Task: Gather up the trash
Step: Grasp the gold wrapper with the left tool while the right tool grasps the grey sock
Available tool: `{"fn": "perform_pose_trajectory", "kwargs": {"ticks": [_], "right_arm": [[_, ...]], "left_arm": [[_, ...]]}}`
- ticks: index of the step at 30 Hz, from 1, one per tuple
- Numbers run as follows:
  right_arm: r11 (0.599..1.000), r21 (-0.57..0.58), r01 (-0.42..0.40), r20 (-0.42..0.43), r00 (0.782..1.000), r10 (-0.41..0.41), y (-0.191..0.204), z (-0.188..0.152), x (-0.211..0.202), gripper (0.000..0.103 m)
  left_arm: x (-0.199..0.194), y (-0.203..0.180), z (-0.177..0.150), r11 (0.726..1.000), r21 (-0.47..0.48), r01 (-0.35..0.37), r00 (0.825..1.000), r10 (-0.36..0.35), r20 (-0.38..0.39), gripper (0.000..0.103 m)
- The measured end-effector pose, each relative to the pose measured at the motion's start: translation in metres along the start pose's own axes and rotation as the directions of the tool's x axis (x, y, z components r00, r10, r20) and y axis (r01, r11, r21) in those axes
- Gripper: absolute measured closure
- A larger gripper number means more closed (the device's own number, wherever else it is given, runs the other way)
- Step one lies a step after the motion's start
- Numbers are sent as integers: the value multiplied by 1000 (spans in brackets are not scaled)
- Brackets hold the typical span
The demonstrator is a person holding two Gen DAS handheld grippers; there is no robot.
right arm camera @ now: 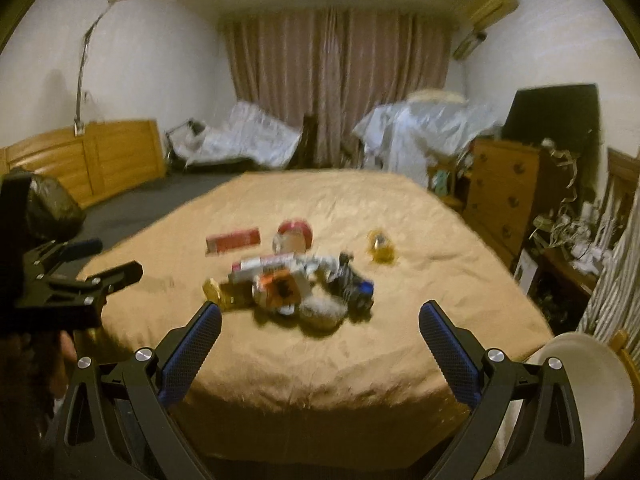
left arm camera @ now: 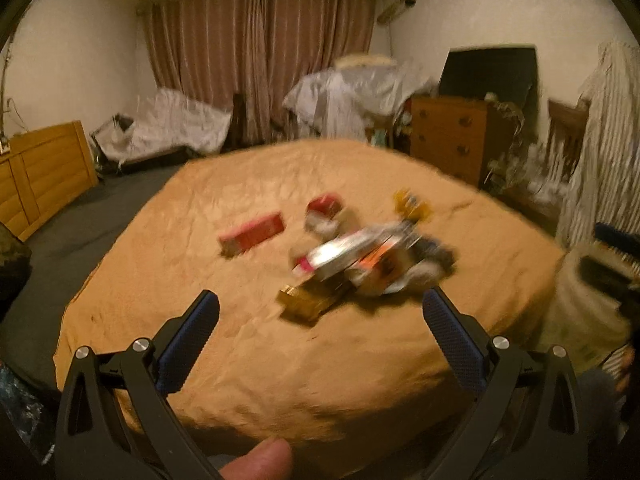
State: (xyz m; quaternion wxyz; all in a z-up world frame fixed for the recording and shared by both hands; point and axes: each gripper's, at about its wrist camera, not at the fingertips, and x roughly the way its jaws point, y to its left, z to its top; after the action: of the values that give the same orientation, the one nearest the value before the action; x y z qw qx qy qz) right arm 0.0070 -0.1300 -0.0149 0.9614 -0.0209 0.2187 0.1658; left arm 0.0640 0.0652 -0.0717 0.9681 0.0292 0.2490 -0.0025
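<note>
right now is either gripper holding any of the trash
No. The left gripper and right gripper are both open and empty; the trash pile lies on the bed.

A lived-in home bedroom, cluttered and dimly lit.

A wide bed under a wrinkled tan-orange bedspread (right arm camera: pixel 360 352) fills the centre of both views. Full-length pinkish-brown pleated curtains (right arm camera: pixel 340 80) hang at the top centre. A slatted honey-coloured wooden headboard (right arm camera: pixel 100 156) leans along the left wall, a brown wooden chest of drawers with round knobs (right arm camera: pixel 504 196) stands at the right, and a cream wall-mounted air conditioner (right arm camera: pixel 486 8) sits in the upper right corner. Pale crumpled sheets draped over furniture (left arm camera: pixel 344 96) lie below the curtains.
</note>
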Motion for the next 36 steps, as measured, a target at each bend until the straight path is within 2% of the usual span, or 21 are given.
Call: {"fn": "perform_pose_trajectory", "kwargs": {"ticks": [3,6,8,9,13,17,19,23,25,26,29,32,34,35,36], "right_arm": [[999,30,-39,-67,997,41,-8,-4,30,4],[994,68,-80,-142,986,89,-12,-9,68,4],[985,121,-120,-196,970,142,-18,-14,93,4],[981,144,-131,-216,963,160,-21,-17,103,4],[960,229,-158,-278,935,221,-28,-29,145,4],[953,258,-157,-304,923,234,-28,-34,174,4],[948,276,-156,-313,918,242,-29,-35,186,4],[947,285,-149,-332,912,243,-30,-33,202,4],[948,283,-145,-339,910,240,-29,-31,212,4],[949,282,-144,-342,909,239,-30,-30,215,4],[949,281,-143,-352,905,241,-31,-28,228,4],[945,289,-151,-360,898,253,-30,-26,239,4],[937,310,-163,-360,892,274,-30,-25,247,4],[931,325,-168,-359,889,286,-30,-24,251,4],[920,351,-175,-358,883,304,-31,-23,255,4]], "left_arm": [[40,24,-10,1000,-3,23,994,-23,-107,5],[78,48,-18,997,-36,73,978,-78,-194,5],[97,57,-20,993,-48,106,968,-114,-222,5],[105,58,-20,994,-39,102,968,-108,-229,5],[137,49,-10,988,49,148,958,-131,-256,5],[178,29,5,965,124,231,938,-187,-293,5],[197,24,6,957,139,253,927,-199,-318,11],[228,20,0,944,126,305,894,-239,-379,47],[226,24,1,948,94,305,898,-254,-359,59],[221,27,1,954,85,289,904,-243,-351,62],[207,46,-2,972,57,226,924,-196,-328,62],[189,75,-14,989,16,149,935,-136,-327,62],[179,91,-21,993,-14,118,937,-116,-330,58],[172,97,-24,994,-21,110,936,-111,-335,48],[167,101,-27,993,-19,113,935,-113,-335,34]]}}
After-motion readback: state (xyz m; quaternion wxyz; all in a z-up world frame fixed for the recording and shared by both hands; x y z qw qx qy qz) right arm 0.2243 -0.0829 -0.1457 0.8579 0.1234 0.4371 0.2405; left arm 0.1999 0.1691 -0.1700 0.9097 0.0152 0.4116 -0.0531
